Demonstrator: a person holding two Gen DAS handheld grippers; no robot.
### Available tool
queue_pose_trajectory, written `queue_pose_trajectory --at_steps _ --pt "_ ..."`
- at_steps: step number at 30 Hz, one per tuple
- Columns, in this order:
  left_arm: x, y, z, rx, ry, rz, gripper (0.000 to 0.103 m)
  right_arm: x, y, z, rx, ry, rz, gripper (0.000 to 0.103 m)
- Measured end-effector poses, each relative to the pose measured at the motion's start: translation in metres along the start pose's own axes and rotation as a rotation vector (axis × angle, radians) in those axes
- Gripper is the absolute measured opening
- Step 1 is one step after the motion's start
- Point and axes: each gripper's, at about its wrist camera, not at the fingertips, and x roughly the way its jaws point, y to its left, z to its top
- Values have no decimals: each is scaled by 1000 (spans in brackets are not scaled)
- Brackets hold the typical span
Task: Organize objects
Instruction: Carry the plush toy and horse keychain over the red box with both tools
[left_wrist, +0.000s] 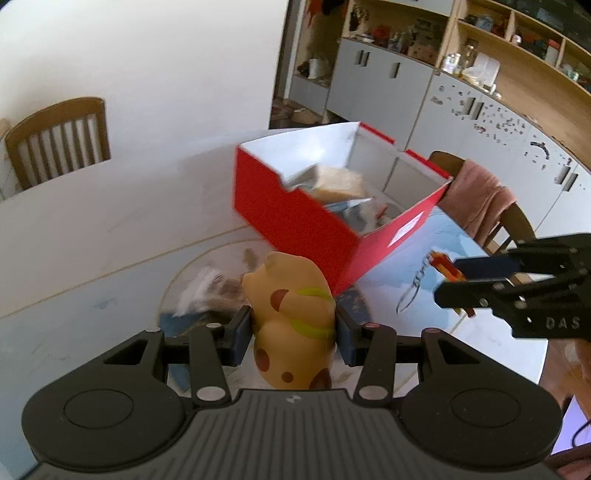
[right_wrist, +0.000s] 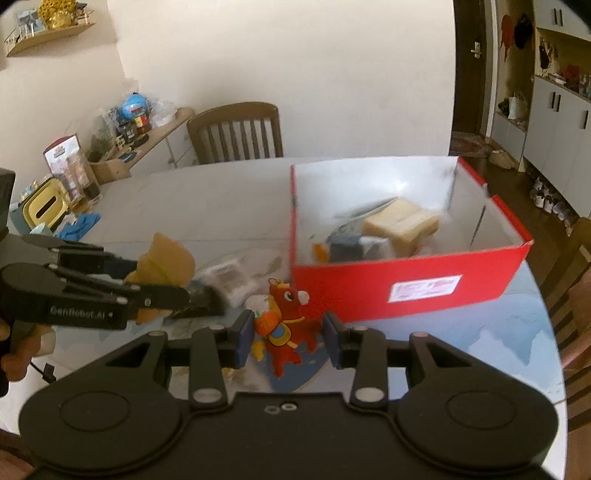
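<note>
My left gripper (left_wrist: 293, 328) is shut on a tan spotted animal toy (left_wrist: 291, 314), held above the table; the same toy (right_wrist: 166, 258) shows in the right wrist view, in the left gripper (right_wrist: 162, 280) at the left. My right gripper (right_wrist: 288, 332) is shut on a flat red horse toy (right_wrist: 286, 317) and appears as a black tool (left_wrist: 465, 284) at the right of the left wrist view, with the red toy (left_wrist: 445, 266) at its tip. Ahead stands an open red box (left_wrist: 295, 221) (right_wrist: 406, 280) holding a beige block (right_wrist: 400, 221) and other items.
Loose packets and papers (right_wrist: 229, 277) lie on the white table (left_wrist: 92, 229) in front of the box. Wooden chairs (left_wrist: 59, 136) (right_wrist: 236, 129) stand at the far edge, one with a pink cloth (left_wrist: 476, 195) at the right. A cluttered side shelf (right_wrist: 110, 147) sits far left.
</note>
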Motion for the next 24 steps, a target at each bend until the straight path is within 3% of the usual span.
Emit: queue_pose_trajectory --at_steps 15,24 --pt "32 -73 56 75 -48 -12 46 -13 -80 40 -14 -55 -15 39" --pt "65 -99 85 91 -36 9 46 3 -122 67 -29 -76 -27 39"
